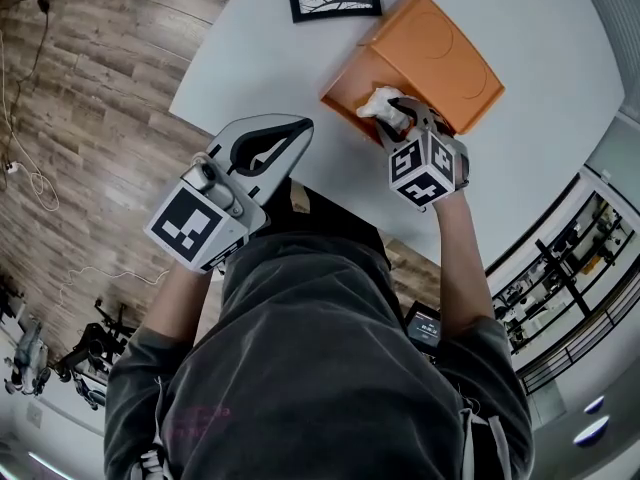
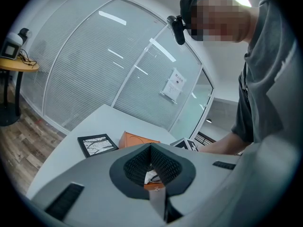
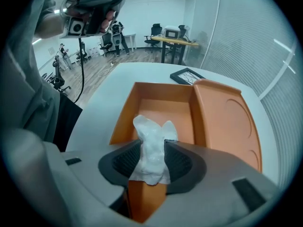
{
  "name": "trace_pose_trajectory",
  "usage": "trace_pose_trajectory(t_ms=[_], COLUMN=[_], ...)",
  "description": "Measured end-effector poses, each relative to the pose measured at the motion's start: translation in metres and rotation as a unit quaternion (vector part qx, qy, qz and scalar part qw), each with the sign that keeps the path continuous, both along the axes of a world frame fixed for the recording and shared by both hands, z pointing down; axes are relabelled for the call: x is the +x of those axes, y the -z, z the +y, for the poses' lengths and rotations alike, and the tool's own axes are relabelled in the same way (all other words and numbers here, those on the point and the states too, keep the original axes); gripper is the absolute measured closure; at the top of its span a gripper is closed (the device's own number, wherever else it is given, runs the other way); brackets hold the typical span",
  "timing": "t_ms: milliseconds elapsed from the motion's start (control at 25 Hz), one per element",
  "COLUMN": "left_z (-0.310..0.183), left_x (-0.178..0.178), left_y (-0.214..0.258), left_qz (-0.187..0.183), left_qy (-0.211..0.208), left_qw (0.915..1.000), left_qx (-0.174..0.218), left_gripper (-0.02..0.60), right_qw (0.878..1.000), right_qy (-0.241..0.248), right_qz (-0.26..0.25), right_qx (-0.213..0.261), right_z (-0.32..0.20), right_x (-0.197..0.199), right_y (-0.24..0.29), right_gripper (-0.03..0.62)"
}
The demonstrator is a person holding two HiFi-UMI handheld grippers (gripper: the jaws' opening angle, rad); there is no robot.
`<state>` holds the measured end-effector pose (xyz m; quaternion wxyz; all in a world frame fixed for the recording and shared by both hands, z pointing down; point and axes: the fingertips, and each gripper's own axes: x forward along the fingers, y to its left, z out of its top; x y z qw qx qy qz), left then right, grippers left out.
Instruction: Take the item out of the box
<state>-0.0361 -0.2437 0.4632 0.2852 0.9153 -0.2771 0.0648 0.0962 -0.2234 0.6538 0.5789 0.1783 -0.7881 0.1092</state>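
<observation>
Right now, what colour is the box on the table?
The box is orange, clearest in the right gripper view.

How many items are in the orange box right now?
1. A white crumpled item sits at the near end of the orange box, between the jaws of the right gripper. The rest of the floor looks bare; the bit under the gripper is hidden.

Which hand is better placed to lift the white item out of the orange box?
Right. The right gripper straddles the white item in the orange box; the left gripper sits well back, shut.
</observation>
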Motion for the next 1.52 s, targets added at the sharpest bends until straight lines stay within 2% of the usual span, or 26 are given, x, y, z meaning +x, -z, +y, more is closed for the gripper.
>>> trace_pose_trajectory(t_ms=[120, 400, 800, 1120, 1520], left_z=[-0.003, -0.003, -0.002, 0.001, 0.006], left_x=[0.000, -0.007, -0.010, -0.011, -0.005], left_y=[0.003, -0.002, 0.001, 0.011, 0.033], left_qz=[0.008, -0.003, -0.003, -0.007, -0.010], left_qy=[0.004, 0.005, 0.001, -0.005, -0.018], left_qw=[1.0000, 1.0000, 1.0000, 0.9999, 0.9993], left_qx=[0.004, -0.003, 0.000, 0.010, 0.032], left_gripper=[0.576, 0.577, 0.577, 0.576, 0.576], right_qw=[1.000, 0.998, 0.997, 0.998, 0.999], right_qy=[0.011, 0.032, 0.047, 0.028, 0.009], right_qz=[0.014, 0.044, 0.065, 0.055, 0.015], right_qx=[-0.005, -0.008, 0.002, 0.019, 0.045], right_z=[0.001, 0.005, 0.001, 0.000, -0.009], right_x=[0.000, 0.001, 0.000, 0.001, -0.008], right_y=[-0.005, -0.015, -0.018, -0.008, 0.035], right_gripper=[0.433, 0.434, 0.493, 0.516, 0.517])
